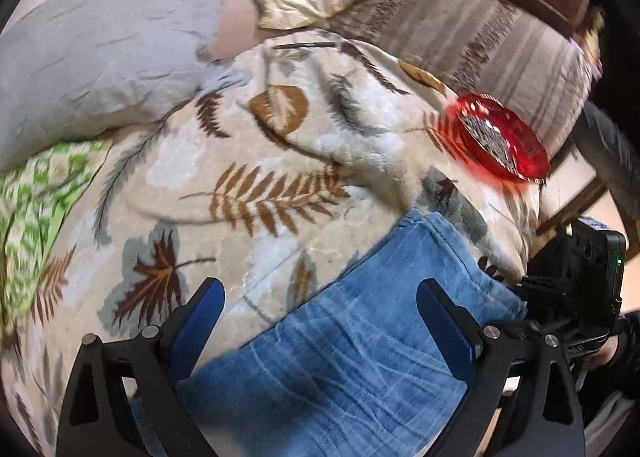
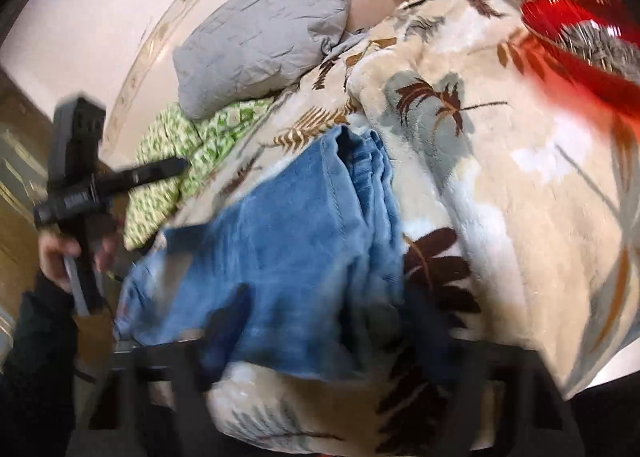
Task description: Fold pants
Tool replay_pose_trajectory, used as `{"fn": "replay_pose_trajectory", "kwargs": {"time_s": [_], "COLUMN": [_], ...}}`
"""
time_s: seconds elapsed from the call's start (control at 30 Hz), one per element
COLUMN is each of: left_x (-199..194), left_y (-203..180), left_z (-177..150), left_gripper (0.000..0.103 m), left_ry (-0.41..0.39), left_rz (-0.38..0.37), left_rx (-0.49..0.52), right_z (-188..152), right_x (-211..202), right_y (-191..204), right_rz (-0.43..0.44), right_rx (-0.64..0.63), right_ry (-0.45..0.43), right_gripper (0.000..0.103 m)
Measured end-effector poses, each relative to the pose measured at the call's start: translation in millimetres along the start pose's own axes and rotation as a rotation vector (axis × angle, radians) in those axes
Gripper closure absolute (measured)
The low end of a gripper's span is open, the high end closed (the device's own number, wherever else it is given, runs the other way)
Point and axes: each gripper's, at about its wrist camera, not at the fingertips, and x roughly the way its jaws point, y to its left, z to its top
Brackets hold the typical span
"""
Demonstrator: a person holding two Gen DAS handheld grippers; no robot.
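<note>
Two hand-held grippers over bed: left hand-held gripper [image 1: 320, 317] spread, empty above jeans [image 1: 352, 337]; right hand-held gripper [image 2: 320, 321] blurred, grip unclear. Denim soft, heavyish, non-slip; take hem edge, 6 o'clock of red bowl [image 1: 500, 137].

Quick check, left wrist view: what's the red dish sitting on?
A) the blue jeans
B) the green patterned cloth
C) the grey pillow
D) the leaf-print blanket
D: the red dish rests on the leaf-print blanket, apart from the blue jeans lower down and far from the grey pillow and the green patterned cloth.
</note>
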Motion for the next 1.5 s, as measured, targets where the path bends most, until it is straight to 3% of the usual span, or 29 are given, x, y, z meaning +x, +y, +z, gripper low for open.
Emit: {"fn": "replay_pose_trajectory", "kwargs": {"time_s": [0.03,0.17,0.23,0.33,0.5,0.6,0.67,0.83,0.87,0.93,1.03,1.13,1.4,1.5], "left_x": [3,21,35,54,102,127,141,155,156,157,147,119,12,-11], "left_y": [-5,-28,-43,-63,-83,-85,-86,-89,-89,-89,-90,-82,-26,13], "left_z": [4,23,36,52,68,69,68,73,75,77,77,81,50,24], "left_gripper": [0.006,0.006,0.006,0.006,0.007,0.027,0.049,0.062,0.073,0.084,0.089,0.090,0.090,0.090], "left_ry": [0.010,0.052,0.099,0.149,0.267,0.337,0.389,0.429,0.437,0.438,0.419,0.347,0.070,0.020], "left_rz": [-0.008,-0.054,-0.127,-0.213,-0.215,-0.198,-0.184,-0.177,-0.176,-0.162,-0.160,-0.196,-0.340,-0.340], "left_rx": [0.033,0.173,0.233,0.256,0.219,0.187,0.183,0.185,0.181,0.179,0.177,0.156,0.044,-0.019], "right_z": [-3,-6,-9,-16,-18,-17,-16,-15,-15,-15,-13,-14,-34,-45], "right_x": [0,-1,-3,-4,0,2,1,1,1,1,-1,-8,-32,-22], "right_y": [-2,-7,-6,-8,-8,-5,-5,-6,-7,-6,-5,7,111,154], "right_rz": [-0.009,0.005,-0.008,-0.020,-0.030,-0.034,-0.035,-0.030,-0.031,-0.035,-0.039,-0.077,-0.307,-0.344], "right_rx": [-0.007,0.000,-0.011,-0.006,-0.038,-0.052,-0.056,-0.047,-0.048,-0.050,-0.045,-0.083,-0.485,-0.642], "right_ry": [0.004,-0.008,-0.022,-0.040,-0.046,-0.047,-0.047,-0.043,-0.042,-0.040,-0.048,-0.088,-0.309,-0.348], "right_gripper": [0.068,0.074,0.075,0.076,0.076,0.076,0.076,0.076,0.076,0.076,0.077,0.077,0.077,0.077]}}
